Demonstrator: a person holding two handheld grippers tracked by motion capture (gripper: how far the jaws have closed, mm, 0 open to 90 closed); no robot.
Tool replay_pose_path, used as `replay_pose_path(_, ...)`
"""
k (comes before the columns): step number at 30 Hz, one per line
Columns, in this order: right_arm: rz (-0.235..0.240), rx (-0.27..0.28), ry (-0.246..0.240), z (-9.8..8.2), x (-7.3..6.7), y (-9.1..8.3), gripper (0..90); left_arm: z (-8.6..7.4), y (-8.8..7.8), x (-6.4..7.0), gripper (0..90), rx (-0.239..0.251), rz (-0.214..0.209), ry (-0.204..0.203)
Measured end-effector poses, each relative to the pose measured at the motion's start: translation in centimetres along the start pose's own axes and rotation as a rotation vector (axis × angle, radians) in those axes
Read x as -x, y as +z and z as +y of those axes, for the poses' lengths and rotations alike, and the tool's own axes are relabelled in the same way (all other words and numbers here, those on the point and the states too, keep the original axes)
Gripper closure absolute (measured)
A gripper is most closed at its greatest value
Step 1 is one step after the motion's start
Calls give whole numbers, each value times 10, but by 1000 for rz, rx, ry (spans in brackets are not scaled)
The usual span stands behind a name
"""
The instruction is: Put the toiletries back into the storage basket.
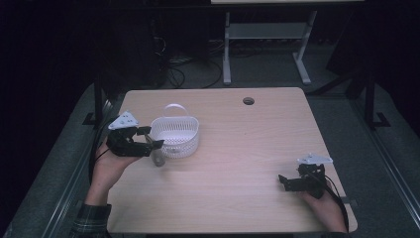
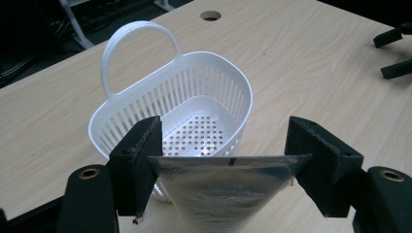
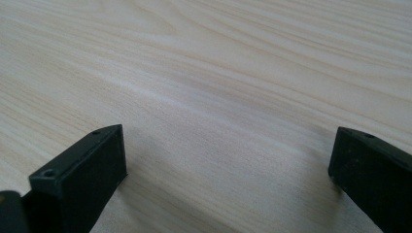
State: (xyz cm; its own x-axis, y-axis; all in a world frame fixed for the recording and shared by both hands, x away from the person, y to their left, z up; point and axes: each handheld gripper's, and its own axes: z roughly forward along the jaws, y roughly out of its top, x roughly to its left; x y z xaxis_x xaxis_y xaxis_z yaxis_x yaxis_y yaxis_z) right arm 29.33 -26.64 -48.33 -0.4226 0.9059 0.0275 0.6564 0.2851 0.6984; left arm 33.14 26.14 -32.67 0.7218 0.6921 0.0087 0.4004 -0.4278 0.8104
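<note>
A white slotted basket (image 1: 174, 135) with a loop handle stands on the left half of the wooden table (image 1: 247, 148). My left gripper (image 1: 150, 138) hovers just beside its near-left wall, shut on the top edge of a flat silver pouch (image 1: 158, 159) that hangs down toward the table. In the left gripper view the pouch (image 2: 228, 191) spans the gap between both pads of that gripper (image 2: 226, 156), with the basket (image 2: 194, 109) right behind it and empty inside. My right gripper (image 1: 284, 181) rests low near the table's front right, open, and nothing lies between its jaws (image 3: 228, 165).
A round cable hole (image 1: 248, 101) sits near the table's far edge. The other gripper's black jaws (image 2: 394, 53) appear far off in the left gripper view. Beyond the table stand a white desk frame (image 1: 267, 39) and cables on the dark floor.
</note>
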Motion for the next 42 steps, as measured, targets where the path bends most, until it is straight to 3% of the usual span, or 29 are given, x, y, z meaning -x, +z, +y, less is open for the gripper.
replay_pose_path(42, 0, 1, 0, 0, 0, 0, 0, 33, -23, -16, 297, 40, 42, -1)
